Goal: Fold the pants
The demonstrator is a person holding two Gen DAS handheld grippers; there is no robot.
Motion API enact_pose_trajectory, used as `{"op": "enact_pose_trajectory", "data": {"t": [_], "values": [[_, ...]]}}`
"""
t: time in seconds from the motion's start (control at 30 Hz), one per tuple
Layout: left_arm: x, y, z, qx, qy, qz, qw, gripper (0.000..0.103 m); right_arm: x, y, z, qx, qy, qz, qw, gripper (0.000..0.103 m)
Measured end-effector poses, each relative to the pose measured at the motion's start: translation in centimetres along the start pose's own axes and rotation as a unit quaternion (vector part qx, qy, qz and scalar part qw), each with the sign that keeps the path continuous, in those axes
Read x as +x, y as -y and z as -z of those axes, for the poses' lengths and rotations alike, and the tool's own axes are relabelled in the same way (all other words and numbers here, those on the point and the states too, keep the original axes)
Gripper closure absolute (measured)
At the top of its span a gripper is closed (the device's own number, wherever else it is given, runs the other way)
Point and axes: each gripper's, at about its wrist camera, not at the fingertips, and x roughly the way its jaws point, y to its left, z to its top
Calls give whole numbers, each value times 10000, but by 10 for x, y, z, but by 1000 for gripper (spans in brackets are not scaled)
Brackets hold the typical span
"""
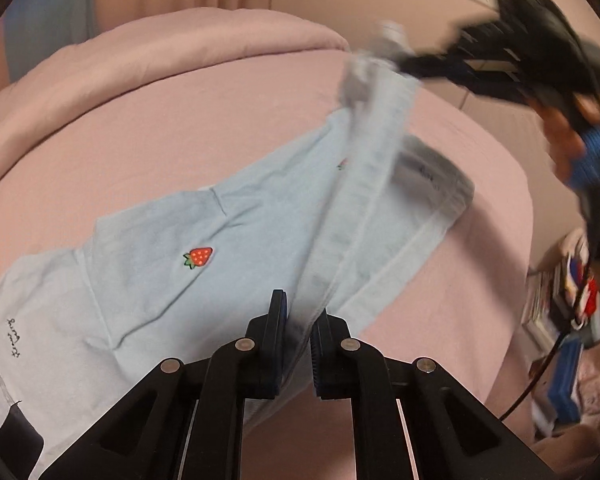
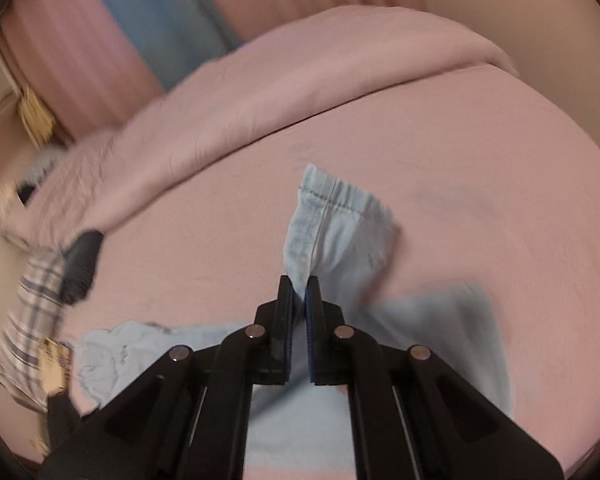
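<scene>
Light blue pants with a red strawberry patch lie across a pink bed. My left gripper is shut on a fold of the pants' near edge. In the left wrist view my right gripper is blurred at the upper right, holding a lifted corner of the cloth above the bed. In the right wrist view that gripper is shut on the elastic waistband end of the pants, which sticks up past the fingertips. More of the fabric trails blurred below it.
A rolled pink duvet runs along the bed's far side. A plaid cloth and a dark object sit at the bed's left edge. Books and clutter stand on the floor to the right, with a black cable.
</scene>
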Motion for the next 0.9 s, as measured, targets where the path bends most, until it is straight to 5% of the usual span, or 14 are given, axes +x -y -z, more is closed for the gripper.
{"op": "enact_pose_trajectory", "data": {"t": [0.13,0.23,0.33,0.4,0.47,0.53,0.57,0.6,0.9], "values": [[19,13,8,124,-349,-73,9993,93,-8,74,60,711,-173,-102,9973,91],[24,17,11,214,-509,-193,9983,93,3,104,95,1133,-358,-138,9928,78],[22,16,9,157,-534,-193,9983,93,-8,130,108,1748,-141,-618,9826,71],[22,14,8,58,-559,-160,9983,93,-19,137,107,1901,47,-813,9784,56],[22,10,7,-30,-571,-147,9983,93,-22,146,101,2086,140,-801,9746,55],[22,12,8,-18,-575,-193,9982,93,-21,148,96,2250,234,-833,9705,56],[21,13,10,5,-575,-220,9981,93,-20,149,92,2266,216,-798,9705,69],[21,14,10,34,-573,-244,9981,93,-20,147,90,2196,209,-669,9731,96],[19,25,11,389,-612,-237,9971,93,-47,121,95,1772,673,-241,9816,99]]}}
